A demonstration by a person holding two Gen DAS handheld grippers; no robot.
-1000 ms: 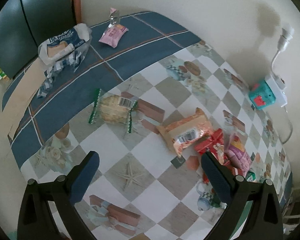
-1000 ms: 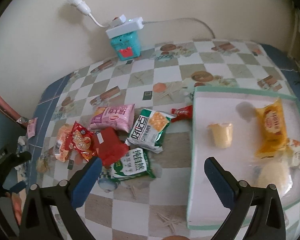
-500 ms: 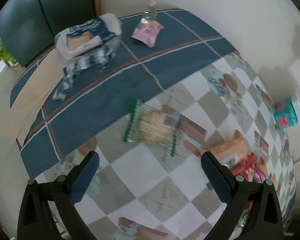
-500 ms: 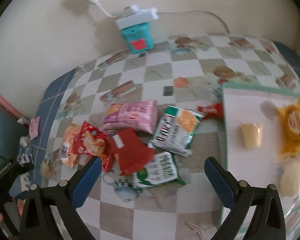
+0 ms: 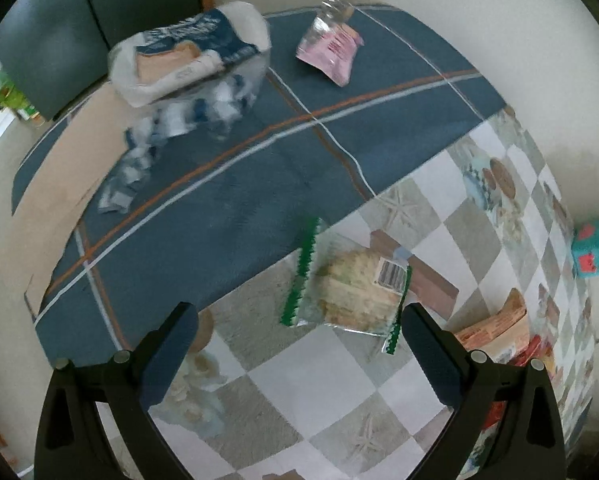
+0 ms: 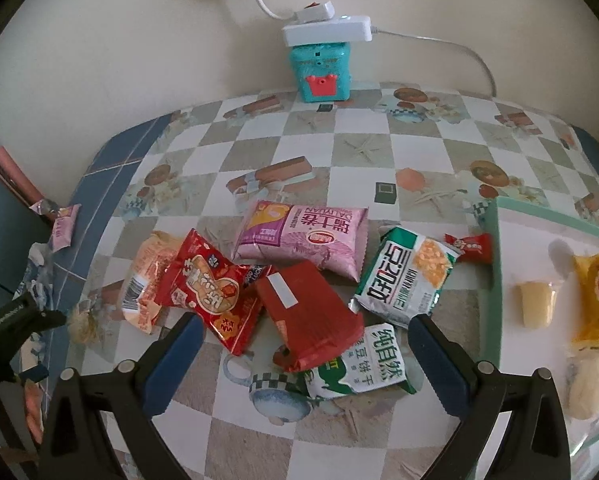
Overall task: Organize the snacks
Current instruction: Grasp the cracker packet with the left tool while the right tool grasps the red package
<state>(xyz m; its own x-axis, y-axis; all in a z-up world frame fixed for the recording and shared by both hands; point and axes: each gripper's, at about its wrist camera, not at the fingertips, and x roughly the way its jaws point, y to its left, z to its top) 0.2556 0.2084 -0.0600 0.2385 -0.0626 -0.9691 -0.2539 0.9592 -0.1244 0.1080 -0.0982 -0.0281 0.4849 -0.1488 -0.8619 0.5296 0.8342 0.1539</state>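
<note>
Lying ahead of left claw (image 5: 295, 338): cracker packet (image 5: 351, 294)

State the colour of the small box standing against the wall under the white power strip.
Teal, with a red patch on its front; the small box shows best in the right wrist view.

In my right view, a heap of snack packets (image 6: 299, 280) fills the centre of the bench (image 6: 339, 152); the tray (image 6: 495, 264) sits at right, the power strip (image 6: 325, 30) at top centre.
</note>
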